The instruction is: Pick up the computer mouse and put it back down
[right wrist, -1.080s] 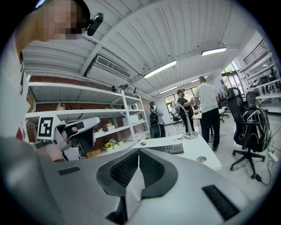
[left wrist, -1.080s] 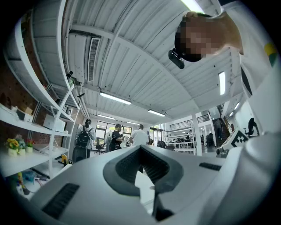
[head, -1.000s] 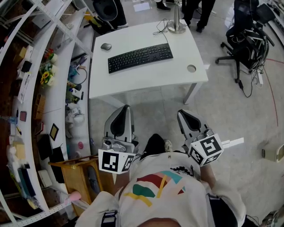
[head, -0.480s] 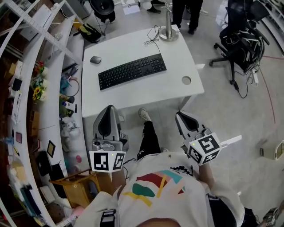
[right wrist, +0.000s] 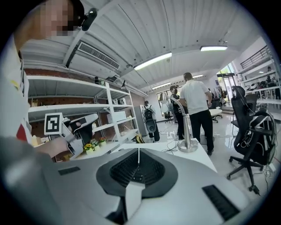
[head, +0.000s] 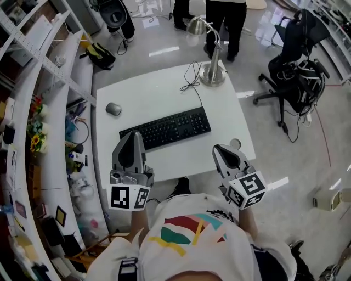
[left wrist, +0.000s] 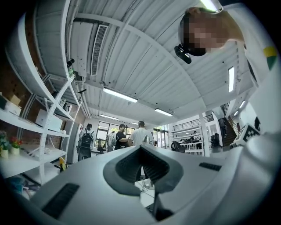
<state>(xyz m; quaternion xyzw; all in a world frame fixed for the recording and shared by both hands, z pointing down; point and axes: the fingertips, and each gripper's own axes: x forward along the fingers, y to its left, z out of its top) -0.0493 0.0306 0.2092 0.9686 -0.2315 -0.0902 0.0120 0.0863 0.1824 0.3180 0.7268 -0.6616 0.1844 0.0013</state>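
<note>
A grey computer mouse (head: pixel 113 108) lies on the left side of the white table (head: pixel 164 93), beyond the left end of a black keyboard (head: pixel 170 127). My left gripper (head: pixel 133 135) hovers at the keyboard's near left end, short of the mouse; its tips meet with nothing between them. In the left gripper view, the left gripper (left wrist: pixel 140 148) points slightly upward into the room, and no mouse shows. My right gripper (head: pixel 219 148) is shut and empty over the table's near right part. Seen in its own view, the right gripper (right wrist: pixel 138 152) has its jaws closed to a thin line.
A silver desk lamp (head: pixel 211 71) with a black cable stands at the table's far edge. A round cable hole (head: pixel 235 144) lies beside my right gripper. White shelves (head: pixel 55 137) run along the left, a black office chair (head: pixel 293 71) stands at right, and people (head: pixel 225 16) stand beyond the table.
The person has walked up to the table, so it has slid nearer in the head view. Both grippers went from over the floor to over the table's near edge, jaws unchanged.
</note>
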